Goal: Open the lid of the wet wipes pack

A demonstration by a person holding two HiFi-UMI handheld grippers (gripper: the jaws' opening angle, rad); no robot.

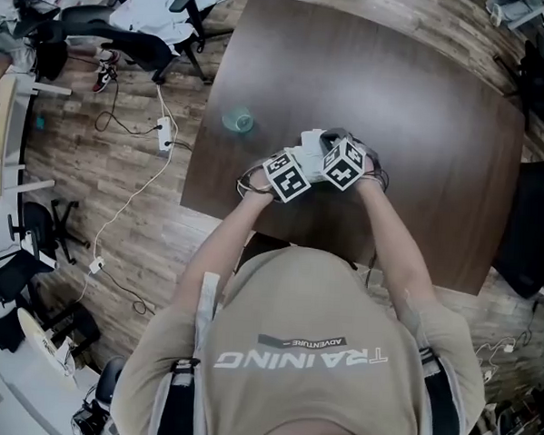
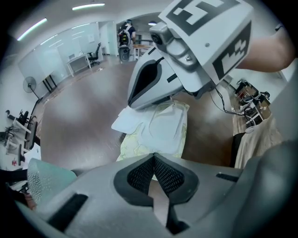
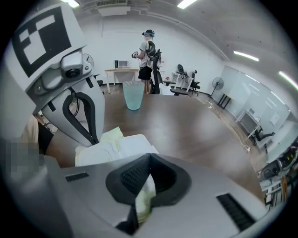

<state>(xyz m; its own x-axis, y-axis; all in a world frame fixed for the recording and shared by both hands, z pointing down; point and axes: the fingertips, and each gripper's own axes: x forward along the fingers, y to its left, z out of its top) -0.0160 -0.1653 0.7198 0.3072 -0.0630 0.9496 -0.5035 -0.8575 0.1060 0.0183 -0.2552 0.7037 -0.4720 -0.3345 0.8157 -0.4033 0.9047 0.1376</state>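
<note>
The wet wipes pack (image 1: 314, 140) is pale yellow-green with a white top and lies on the dark brown table (image 1: 413, 119), right in front of the person. Both grippers meet over it. My left gripper (image 2: 154, 160) is shut on the near edge of the pack (image 2: 160, 132), with a strip of its film showing between the pads. My right gripper (image 3: 148, 163) is shut on the opposite edge, a fold of yellow-green film pinched between its pads. A white flap (image 2: 126, 122) sticks out at the pack's far left corner. The lid itself is hidden behind the jaws.
A translucent green cup (image 1: 239, 120) stands on the table to the left of the pack. Office chairs (image 1: 127, 41) and floor cables (image 1: 140, 132) lie left of the table. Another person (image 3: 148, 53) stands at the far end of the room.
</note>
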